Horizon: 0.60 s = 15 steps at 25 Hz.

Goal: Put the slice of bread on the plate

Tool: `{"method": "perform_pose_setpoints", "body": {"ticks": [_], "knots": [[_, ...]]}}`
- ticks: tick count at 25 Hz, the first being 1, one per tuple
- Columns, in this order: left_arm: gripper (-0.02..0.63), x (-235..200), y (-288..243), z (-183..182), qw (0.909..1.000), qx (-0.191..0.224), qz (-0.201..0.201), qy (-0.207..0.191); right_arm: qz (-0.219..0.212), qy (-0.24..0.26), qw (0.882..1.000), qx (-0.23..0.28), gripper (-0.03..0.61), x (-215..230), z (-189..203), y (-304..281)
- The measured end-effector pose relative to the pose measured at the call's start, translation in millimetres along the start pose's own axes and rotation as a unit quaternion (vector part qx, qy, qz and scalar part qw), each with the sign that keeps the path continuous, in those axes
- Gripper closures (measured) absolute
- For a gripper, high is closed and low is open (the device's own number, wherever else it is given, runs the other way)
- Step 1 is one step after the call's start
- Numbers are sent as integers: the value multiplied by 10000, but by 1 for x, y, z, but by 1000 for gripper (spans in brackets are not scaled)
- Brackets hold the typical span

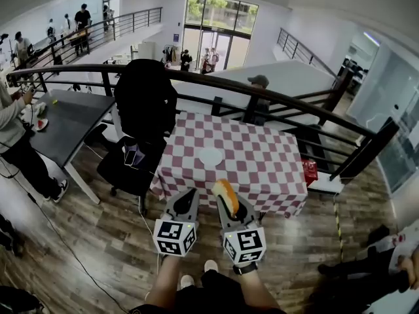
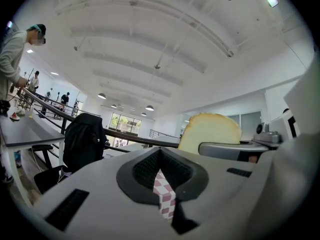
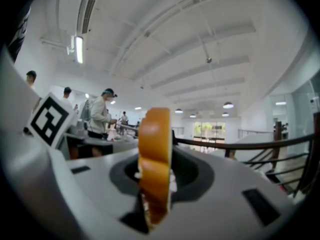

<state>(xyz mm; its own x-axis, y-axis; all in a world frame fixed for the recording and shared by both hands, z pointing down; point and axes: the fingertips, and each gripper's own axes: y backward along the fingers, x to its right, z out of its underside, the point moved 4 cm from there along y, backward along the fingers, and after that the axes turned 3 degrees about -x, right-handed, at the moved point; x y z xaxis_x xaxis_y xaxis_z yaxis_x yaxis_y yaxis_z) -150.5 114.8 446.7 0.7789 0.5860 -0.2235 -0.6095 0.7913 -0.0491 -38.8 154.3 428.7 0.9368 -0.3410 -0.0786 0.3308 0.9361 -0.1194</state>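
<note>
My right gripper (image 1: 230, 205) is shut on the slice of bread (image 1: 226, 197), held on edge with its brown crust up. In the right gripper view the bread (image 3: 155, 164) stands upright, pinched between the jaws of the right gripper (image 3: 156, 176). The white plate (image 1: 211, 156) lies in the middle of the red-checked table (image 1: 262, 169), ahead of both grippers and apart from them. My left gripper (image 1: 186, 200) hangs beside the right one, shut and with nothing in it. In the left gripper view the left gripper (image 2: 162, 184) shows only a thin slit, with the bread (image 2: 210, 131) to its right.
A black chair draped with a dark jacket (image 1: 141, 110) stands at the table's left. A grey table (image 1: 65, 120) with people at it lies further left. A dark railing (image 1: 294, 103) runs behind the table. A red object (image 1: 309, 171) sits at its right edge.
</note>
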Motion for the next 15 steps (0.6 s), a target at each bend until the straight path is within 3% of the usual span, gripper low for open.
{"method": "perform_pose_setpoints", "body": {"ticks": [9,15], "knots": [[597,-18,-53,9,9997,-177,-161,-33,-203,-245,9995,-59,478,34,17,-52],[597,-48,-125,1,9977,-254,-596,-184,-551,-533,9970,-54,477,85,20,-128]]}}
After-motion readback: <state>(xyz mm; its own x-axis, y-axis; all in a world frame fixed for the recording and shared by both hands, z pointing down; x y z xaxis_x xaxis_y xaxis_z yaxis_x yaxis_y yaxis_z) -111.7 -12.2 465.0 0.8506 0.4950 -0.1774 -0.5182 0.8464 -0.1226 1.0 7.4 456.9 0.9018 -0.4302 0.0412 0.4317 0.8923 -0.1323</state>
